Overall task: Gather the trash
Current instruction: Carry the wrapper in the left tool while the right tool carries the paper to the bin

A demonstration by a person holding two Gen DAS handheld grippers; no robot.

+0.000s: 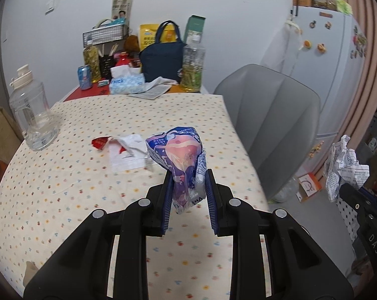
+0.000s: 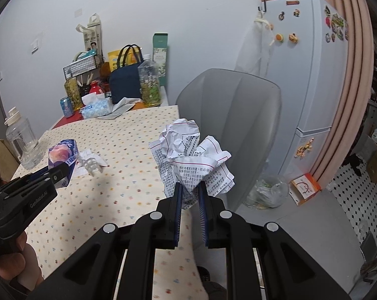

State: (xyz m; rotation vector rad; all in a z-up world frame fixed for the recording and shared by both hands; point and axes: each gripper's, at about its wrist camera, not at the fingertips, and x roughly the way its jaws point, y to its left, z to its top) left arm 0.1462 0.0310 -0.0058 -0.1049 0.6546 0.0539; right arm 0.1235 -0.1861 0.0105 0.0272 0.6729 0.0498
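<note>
We hold a light, crinkly snack wrapper (image 1: pixel 180 165) pinched in our left claw (image 1: pixel 188 195) and a soft crumpled paper (image 2: pixel 192 157) in our right claw (image 2: pixel 190 200), both above the desk (image 1: pixel 63 187), gripped low at their bunched ends.

Left gripper (image 1: pixel 187 187) and right gripper (image 2: pixel 190 195), black frames, ribbed blue jaws, silver round screws, white lettering

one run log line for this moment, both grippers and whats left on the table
left gripper: shut on snack wrapper | right gripper: shut on crumpled paper | table: torn packet left
</note>
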